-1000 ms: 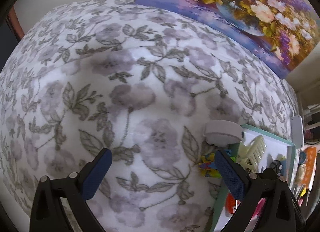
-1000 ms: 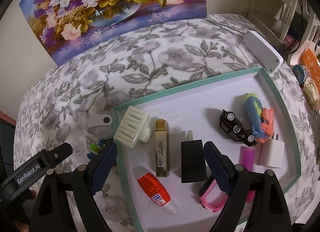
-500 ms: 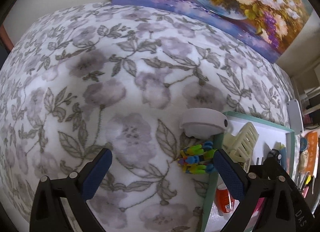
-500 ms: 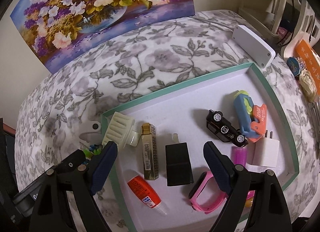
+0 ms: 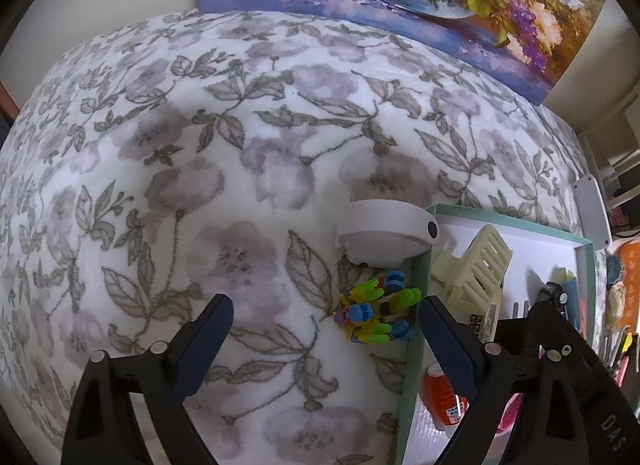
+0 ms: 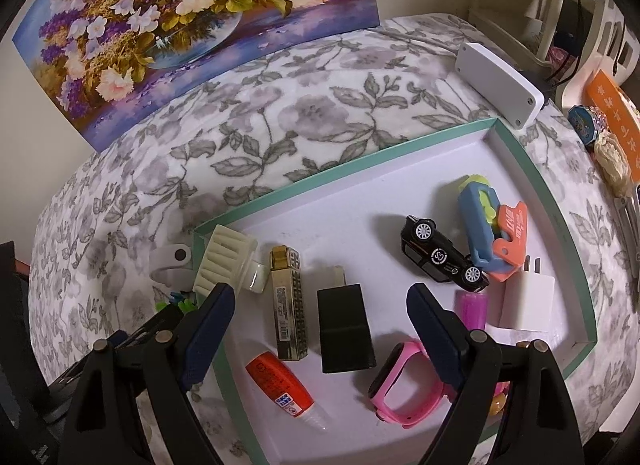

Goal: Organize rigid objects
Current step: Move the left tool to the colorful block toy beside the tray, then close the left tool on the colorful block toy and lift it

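A teal-rimmed white tray (image 6: 340, 175) (image 5: 414, 297) lies on a floral cloth. It holds a cream vent clip (image 6: 230, 259), a gold box (image 6: 289, 305), a black charger (image 6: 345, 329), a red glue tube (image 6: 282, 385), a pink watch (image 6: 400, 387), a black toy car (image 6: 442, 259), a blue-orange cutter (image 6: 486, 231) and a white plug (image 6: 528, 301). Outside its left rim sit a colourful block toy (image 5: 376, 313) and a grey-white round device (image 5: 384, 231). My left gripper (image 5: 324, 341) is open, the toy just ahead between its fingers. My right gripper (image 6: 320, 335) hangs open above the charger.
A flower painting (image 6: 192, 21) leans on the wall behind. A white rectangular box (image 6: 500, 85) lies past the tray's far corner. Clutter (image 6: 608, 125) and shelving crowd the right edge. Open floral cloth (image 5: 180, 185) stretches left of the tray.
My left gripper has swung right and forward, bringing the block toy and round device toward the centre between its fingers. The right gripper has drifted slightly right over the tray. Both stay open.
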`<state>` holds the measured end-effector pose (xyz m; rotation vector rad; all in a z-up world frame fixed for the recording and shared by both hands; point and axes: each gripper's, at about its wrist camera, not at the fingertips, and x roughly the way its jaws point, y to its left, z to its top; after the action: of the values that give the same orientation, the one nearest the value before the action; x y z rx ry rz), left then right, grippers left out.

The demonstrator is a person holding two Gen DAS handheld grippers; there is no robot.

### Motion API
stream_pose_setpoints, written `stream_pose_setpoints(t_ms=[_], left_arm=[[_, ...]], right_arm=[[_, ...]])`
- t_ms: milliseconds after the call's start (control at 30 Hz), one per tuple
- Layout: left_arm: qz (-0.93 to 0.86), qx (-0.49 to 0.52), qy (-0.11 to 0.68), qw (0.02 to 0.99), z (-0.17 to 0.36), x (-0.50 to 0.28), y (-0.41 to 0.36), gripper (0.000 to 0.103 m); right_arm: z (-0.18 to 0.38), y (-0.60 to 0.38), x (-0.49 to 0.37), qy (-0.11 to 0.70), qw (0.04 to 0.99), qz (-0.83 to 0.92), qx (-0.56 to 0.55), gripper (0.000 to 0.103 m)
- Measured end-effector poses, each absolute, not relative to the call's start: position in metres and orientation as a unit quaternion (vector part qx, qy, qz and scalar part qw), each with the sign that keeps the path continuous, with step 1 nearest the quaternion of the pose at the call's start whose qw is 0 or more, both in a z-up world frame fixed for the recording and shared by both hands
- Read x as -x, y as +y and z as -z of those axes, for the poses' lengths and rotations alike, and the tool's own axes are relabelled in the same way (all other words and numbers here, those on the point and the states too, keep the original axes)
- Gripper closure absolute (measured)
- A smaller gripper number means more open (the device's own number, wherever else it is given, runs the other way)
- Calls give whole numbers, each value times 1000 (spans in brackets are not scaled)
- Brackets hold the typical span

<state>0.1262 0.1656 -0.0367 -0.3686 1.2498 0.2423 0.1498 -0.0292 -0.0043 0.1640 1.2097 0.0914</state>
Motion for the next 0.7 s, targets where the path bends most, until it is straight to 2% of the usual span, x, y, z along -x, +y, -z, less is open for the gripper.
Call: stream_pose_setpoints(t_ms=[200, 400, 700], left_arm=[[-108, 168, 583, 788, 42, -128, 163, 18], [-100, 161, 579, 793, 43, -132, 154, 27], [-104, 167, 571, 797, 46, -133, 157, 29]], right_arm=[[6, -30, -150, 572, 816, -42, -75, 15], [8, -33, -151, 574, 814, -38, -76, 15], [9, -34, -151, 576, 813, -36, -74, 15]])
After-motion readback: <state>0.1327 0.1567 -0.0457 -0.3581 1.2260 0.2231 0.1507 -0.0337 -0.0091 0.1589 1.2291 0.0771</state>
